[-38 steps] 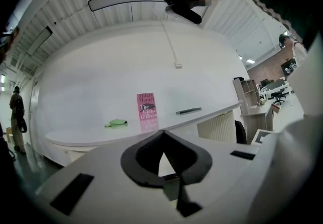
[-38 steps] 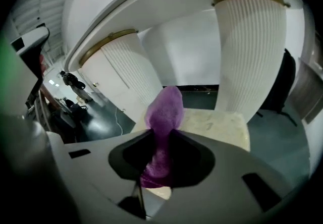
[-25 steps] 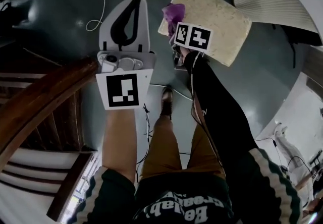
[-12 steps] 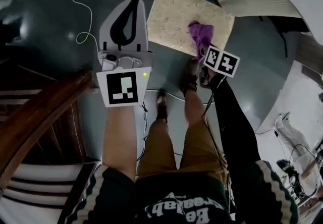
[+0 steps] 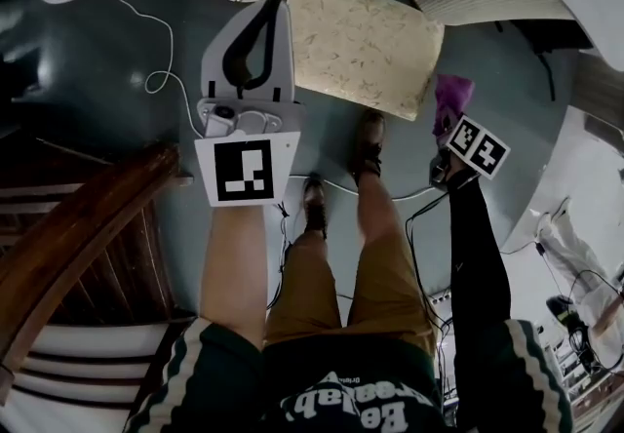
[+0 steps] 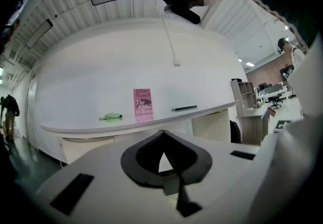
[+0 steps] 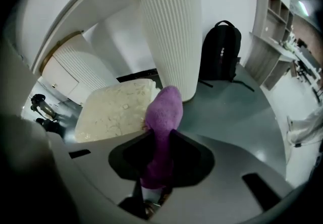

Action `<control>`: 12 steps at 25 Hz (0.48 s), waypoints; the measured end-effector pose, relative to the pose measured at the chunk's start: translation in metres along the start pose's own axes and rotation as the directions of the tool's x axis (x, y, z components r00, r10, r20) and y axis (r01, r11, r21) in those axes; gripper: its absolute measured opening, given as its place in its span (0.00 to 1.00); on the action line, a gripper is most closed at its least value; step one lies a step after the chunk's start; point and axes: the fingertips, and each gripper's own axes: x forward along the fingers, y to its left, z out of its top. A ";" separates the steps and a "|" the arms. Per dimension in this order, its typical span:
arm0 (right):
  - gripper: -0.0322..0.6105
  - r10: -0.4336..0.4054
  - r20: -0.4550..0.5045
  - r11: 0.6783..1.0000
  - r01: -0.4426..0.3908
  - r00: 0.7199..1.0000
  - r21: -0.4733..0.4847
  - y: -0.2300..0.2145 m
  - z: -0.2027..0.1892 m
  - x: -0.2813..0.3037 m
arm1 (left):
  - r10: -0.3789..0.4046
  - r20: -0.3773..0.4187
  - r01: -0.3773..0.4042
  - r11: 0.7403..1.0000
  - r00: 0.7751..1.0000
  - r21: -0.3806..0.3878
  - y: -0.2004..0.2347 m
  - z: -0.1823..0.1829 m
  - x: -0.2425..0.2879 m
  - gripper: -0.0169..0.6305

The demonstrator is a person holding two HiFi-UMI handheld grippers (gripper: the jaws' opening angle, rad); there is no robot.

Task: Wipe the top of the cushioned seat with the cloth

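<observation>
The cushioned seat (image 5: 363,46) lies flat on the dark floor (image 5: 146,41), its pale patterned top facing up, just beyond the person's shoes. The right gripper (image 5: 447,121) sits off the seat's right edge, over bare floor, so the seat lies ahead and to the left of its fingers. In the right gripper view the seat (image 7: 118,109) fills the left middle, beside the ribbed white table leg (image 7: 171,26).

The left gripper (image 5: 261,12) hangs by the seat's left edge. Its fingers (image 6: 162,137) are closed tip to tip on nothing, and they point out at a white table (image 6: 126,123), not down. The right gripper looks the one to work.

The right gripper (image 7: 160,134) is clamped on the purple cloth (image 7: 164,109). The cloth (image 5: 452,95) sticks up out of the fingers, its long axis aimed at the seat's near right corner and clear of the cushion.

Half a second ago the cloth was on the seat near that corner. It has since slid off to the right, while the left gripper has barely shifted. Another pass would probably need a move back leftward.
</observation>
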 end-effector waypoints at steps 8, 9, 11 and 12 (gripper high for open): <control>0.21 0.313 0.093 0.949 -0.308 0.945 -0.062 0.161 0.035 -0.017 | 0.036 -0.016 -0.036 0.999 0.999 0.007 0.015 -0.004 -0.009 0.05; 0.21 0.355 0.086 0.934 -0.350 0.931 -0.065 0.185 0.035 -0.017 | 0.042 -0.017 -0.042 0.999 0.999 0.008 0.018 -0.004 -0.010 0.05; 0.21 0.422 0.058 0.906 -0.418 0.905 -0.059 0.228 0.035 -0.018 | 0.054 -0.016 -0.054 0.998 0.998 0.011 0.023 -0.003 -0.012 0.05; 0.21 0.457 0.041 0.889 -0.455 0.889 -0.047 0.249 0.034 -0.017 | 0.061 -0.015 -0.061 0.998 0.998 0.010 0.026 -0.003 -0.013 0.05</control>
